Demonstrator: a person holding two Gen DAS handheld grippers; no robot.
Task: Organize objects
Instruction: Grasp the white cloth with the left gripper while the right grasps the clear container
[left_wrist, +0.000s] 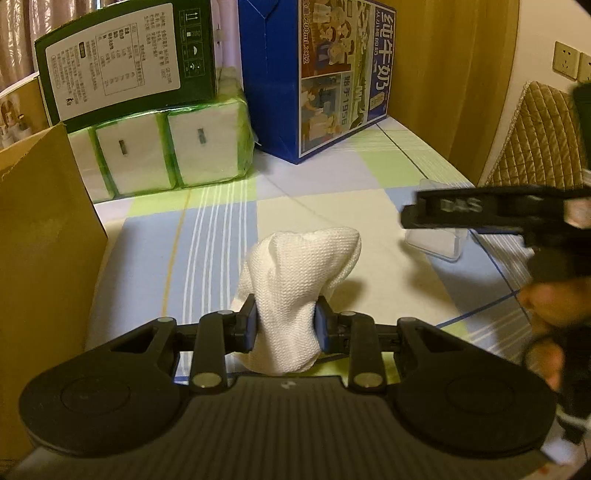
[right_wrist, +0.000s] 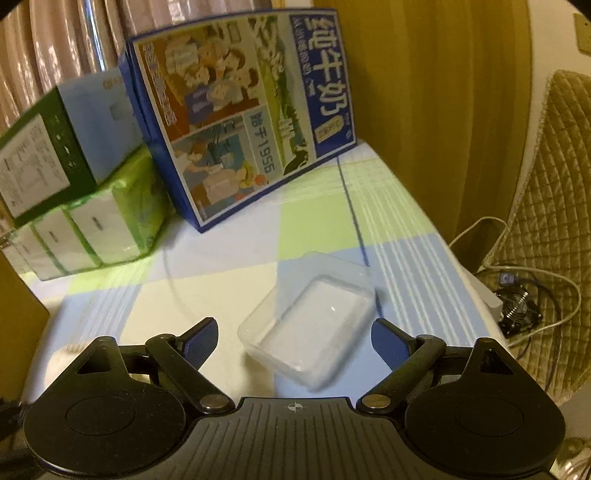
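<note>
The left gripper (left_wrist: 284, 326) is clenched on a white cloth (left_wrist: 295, 291), its two blue pads pressing the bundle in at the waist so that the top bulges out above them and the bottom hangs below. The cloth is held just above a table (left_wrist: 207, 236) covered in pale blue, green and cream checks. It looks light, soft and limp, with a knitted texture that should grip well, so it is likely to sag or unfold unless it is pinched around a bunched middle, as here. The right gripper (right_wrist: 293, 338) is released, its jaws spread wide and hovering over a clear plastic box (right_wrist: 310, 317) that lies open and empty on the table near its right edge. The box looks thin, stiff and smooth, probably slippery and easy to push around, and a wall or rim seems the best place to hold it. Behind stand a blue milk carton (left_wrist: 317, 74), a pack of tissues (left_wrist: 166, 151) and a green box (left_wrist: 125, 59).
</note>
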